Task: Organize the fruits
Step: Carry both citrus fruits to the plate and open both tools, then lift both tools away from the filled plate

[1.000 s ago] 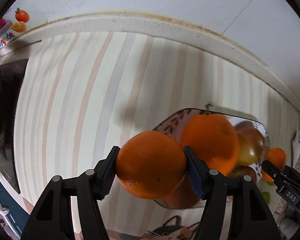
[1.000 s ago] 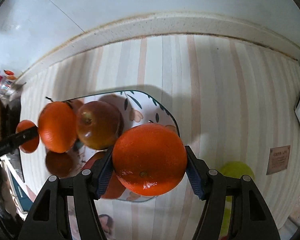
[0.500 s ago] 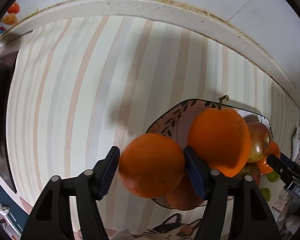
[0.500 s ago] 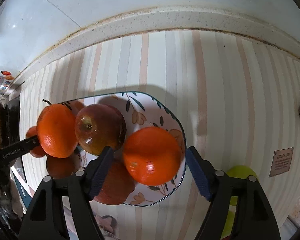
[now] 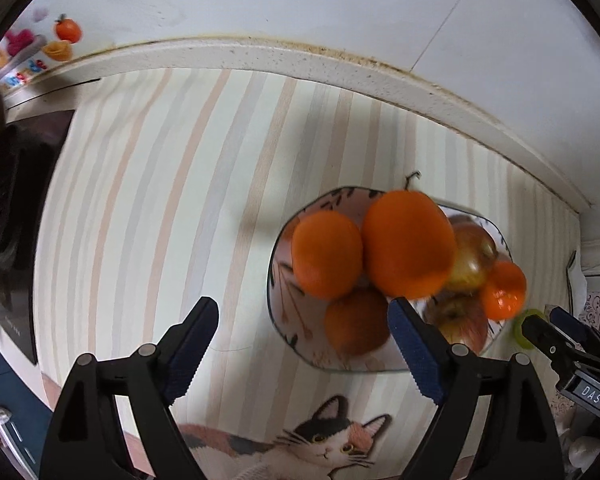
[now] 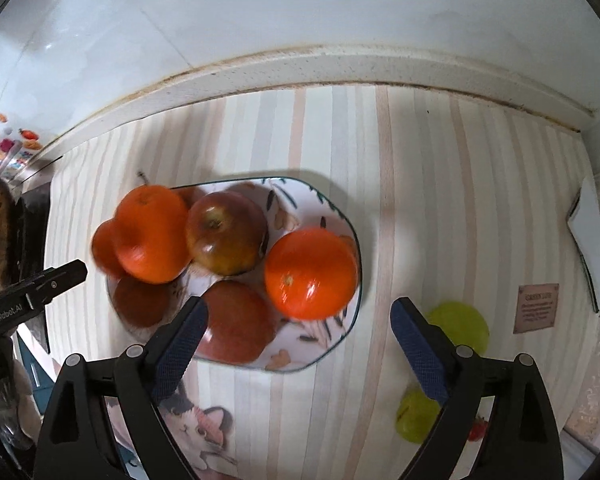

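Two grippers spread wide above a striped mat [image 6: 420,184], nothing between the blue pads of either. Left gripper [image 5: 304,352] released, jaws just opened further, hanging over bare stripes at the plate's nine o'clock edge. Right gripper [image 6: 298,346] likewise let go, jaws just widened, poised over the plate's five o'clock rim. Six fruits piled on the leaf-patterned plate [image 6: 300,196]: a stemmed orange [image 6: 152,236] at ten o'clock, leaning on a smaller orange [image 6: 102,250] at nine o'clock; a red-green apple [image 6: 226,236] near the centre, touching the stemmed orange; a bright orange [image 6: 311,273] at three o'clock against the rim; a red apple [image 6: 238,322] at six o'clock; a shadowed orange [image 6: 140,300] at eight o'clock. Off the plate at four o'clock, two green fruits [image 6: 460,324], partly hidden behind the right gripper's finger. Same pile seen from the left wrist: plate [image 5: 278,280], stemmed orange [image 5: 408,242] on top, smaller orange [image 5: 326,254] beside it. Printed cat [image 5: 328,440] at the mat's six o'clock edge. Small brown label [image 6: 538,307] at three o'clock.
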Motion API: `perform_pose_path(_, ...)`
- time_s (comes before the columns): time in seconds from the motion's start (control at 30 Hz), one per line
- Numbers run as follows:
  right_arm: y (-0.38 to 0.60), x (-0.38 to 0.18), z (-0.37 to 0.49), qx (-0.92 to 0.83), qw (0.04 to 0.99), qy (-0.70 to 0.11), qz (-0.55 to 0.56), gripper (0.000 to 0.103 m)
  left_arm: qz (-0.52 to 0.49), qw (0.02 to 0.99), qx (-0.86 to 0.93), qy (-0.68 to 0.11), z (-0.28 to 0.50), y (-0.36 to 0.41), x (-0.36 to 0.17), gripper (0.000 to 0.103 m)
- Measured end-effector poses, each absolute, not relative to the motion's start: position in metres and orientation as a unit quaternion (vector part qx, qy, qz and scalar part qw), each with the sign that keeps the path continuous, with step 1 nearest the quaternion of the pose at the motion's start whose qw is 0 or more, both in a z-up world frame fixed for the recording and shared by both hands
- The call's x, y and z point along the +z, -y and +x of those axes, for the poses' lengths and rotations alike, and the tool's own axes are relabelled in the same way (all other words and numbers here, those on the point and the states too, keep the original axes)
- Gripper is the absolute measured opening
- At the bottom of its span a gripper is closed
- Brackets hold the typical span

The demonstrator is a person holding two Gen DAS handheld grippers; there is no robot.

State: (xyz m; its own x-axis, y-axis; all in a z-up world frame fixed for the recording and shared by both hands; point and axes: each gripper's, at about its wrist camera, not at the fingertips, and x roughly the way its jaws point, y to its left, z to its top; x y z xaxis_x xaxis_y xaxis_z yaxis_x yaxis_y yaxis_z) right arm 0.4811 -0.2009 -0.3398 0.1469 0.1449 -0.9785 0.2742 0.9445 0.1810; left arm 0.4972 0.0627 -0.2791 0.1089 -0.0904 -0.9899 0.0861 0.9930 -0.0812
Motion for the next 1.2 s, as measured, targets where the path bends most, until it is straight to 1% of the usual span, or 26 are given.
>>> perform_pose_path(0.23, 0.188, -0.299, 0.442, -0.036, 0.772, -0.62, 0.136, 0.095, 0.016, 0.771, -0.059, -0.634, 0.452, -0.052, -0.256, 0.087)
perform_pose_path(0.47, 0.175, -0.258, 0.402, -0.022, 0.801, -0.587, 0.113, 0.095, 0.025, 0.808, -0.064, -0.586, 0.406, -0.037, -0.219, 0.086)
perform_pose_path(0.77, 0.165, -0.206, 0.355, -0.006, 0.832, -0.545, 0.099, 0.095, 0.02, 0.838, -0.068, -0.542, 0.367, -0.031, -0.177, 0.086)
perform_pose_path(1.0, 0.162, -0.183, 0.33, 0.001, 0.845, -0.526, 0.096, 0.095, 0.022, 0.854, -0.065, -0.516, 0.339, -0.033, -0.153, 0.086)
perform_pose_path(1.2, 0.159, -0.167, 0.315, 0.007, 0.854, -0.511, 0.095, 0.095, 0.026, 0.862, -0.062, -0.502, 0.326, -0.038, -0.144, 0.086)
